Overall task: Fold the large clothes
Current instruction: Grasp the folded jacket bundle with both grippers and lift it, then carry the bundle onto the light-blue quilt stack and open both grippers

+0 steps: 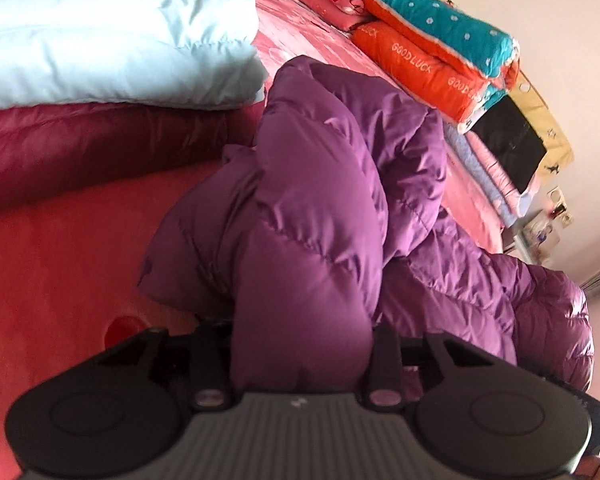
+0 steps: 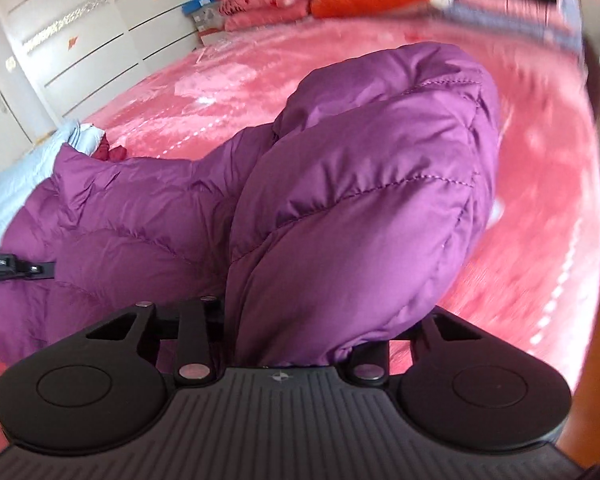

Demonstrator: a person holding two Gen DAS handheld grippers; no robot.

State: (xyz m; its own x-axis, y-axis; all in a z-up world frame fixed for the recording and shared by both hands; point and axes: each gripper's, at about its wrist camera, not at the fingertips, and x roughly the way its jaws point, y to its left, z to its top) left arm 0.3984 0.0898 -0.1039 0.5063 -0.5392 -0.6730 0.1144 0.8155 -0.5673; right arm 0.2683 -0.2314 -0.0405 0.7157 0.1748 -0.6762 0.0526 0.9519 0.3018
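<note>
On the left of the pink bed (image 1: 60,248) sits a puffy white quilt (image 1: 100,40) on top of a dark red one (image 1: 80,152). They look soft and thick. In the middle lies the purple puffer jacket (image 1: 320,208). It is shiny and smooth, with stitched lines that make fat, pillowy rows. It is bunched up, not flat.

The left gripper (image 1: 302,344) has its jaws pinching a thick fold of the jacket. The right gripper (image 2: 296,328) has its jaws pinching another fat fold of the same jacket, and that fold bulges up between them. Far to the right is a stack of folded blankets (image 1: 440,40), orange and teal with white dots.

I think the step now is to lift the jacket and lay it out for a fold. To do it well, both hands should hold tight, because the cloth is slippery. They should pull apart gently so the jacket hangs flat, then bring it down smooth on the bare part of the bed.
</note>
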